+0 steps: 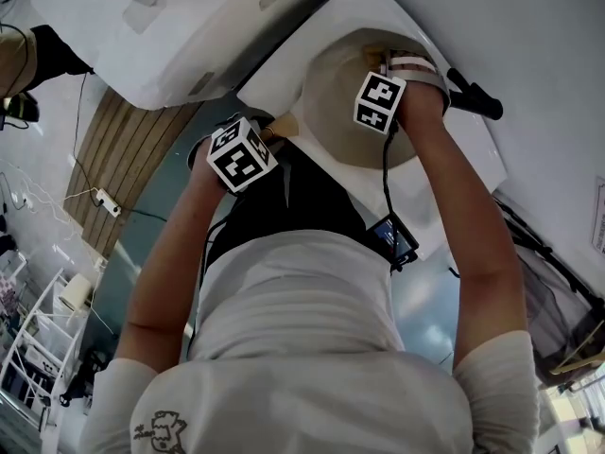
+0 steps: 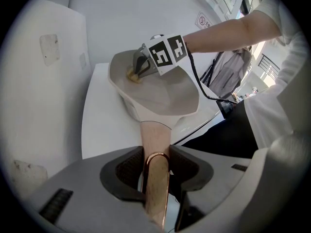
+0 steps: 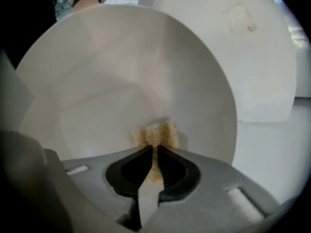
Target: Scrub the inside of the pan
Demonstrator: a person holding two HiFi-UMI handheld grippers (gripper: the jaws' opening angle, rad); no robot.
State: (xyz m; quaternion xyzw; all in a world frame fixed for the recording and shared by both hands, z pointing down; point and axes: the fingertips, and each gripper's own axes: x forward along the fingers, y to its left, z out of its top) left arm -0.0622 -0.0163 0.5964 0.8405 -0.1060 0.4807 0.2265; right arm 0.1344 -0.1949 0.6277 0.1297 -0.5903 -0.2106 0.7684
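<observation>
Pan point(image 2: 167, 93), cream-coloured, sits at the edge of the white tabletop point(image 2: 104, 130). The left hand-held gripper point(image 2: 156, 171) is clamped on the pan's wooden handle point(image 2: 155, 140), one jaw on each side. The right hand-held gripper point(image 3: 154, 155) reaches inside the pan, its jaws nearly together, pinching a yellowish scrub pad point(image 3: 155, 132) that presses against the pan's inner wall.
</observation>
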